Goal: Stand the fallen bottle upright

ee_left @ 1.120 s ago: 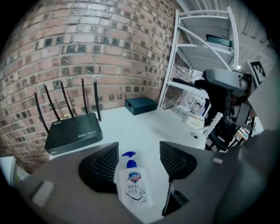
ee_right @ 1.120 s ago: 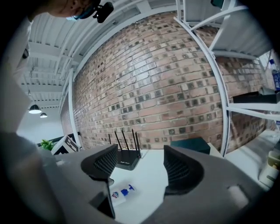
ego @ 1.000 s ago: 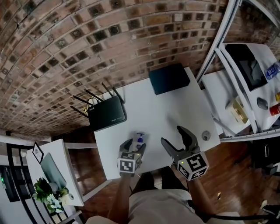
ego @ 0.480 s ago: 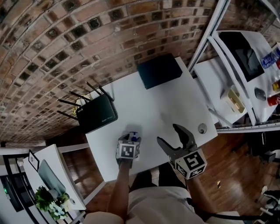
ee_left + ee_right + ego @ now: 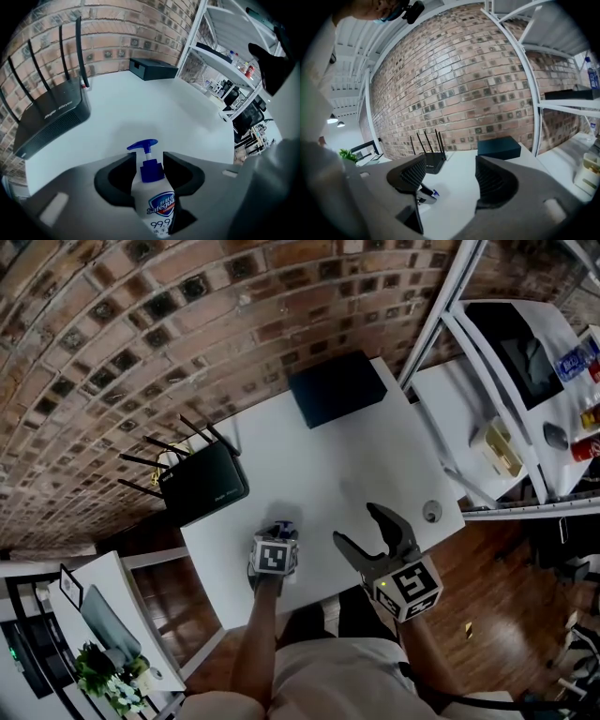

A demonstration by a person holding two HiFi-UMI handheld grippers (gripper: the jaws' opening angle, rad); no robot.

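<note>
White table [image 5: 356,465] is seen under both grippers. Router [image 5: 49,119] is located ahead-left of the left gripper [image 5: 149,161], dark box [image 5: 152,69] far ahead of it, against the brick wall. Right gripper [image 5: 450,180] is held off to the side, well apart from the bottle, jaws spread, nothing between them. Left gripper jaws have just been closing and are now pinched on the bottle [image 5: 152,197]. The bottle is seated between the jaws, lying on the table label-up. Its white body runs back toward the palm. Blue pump head is left protruding just past the jaw tips.
</note>
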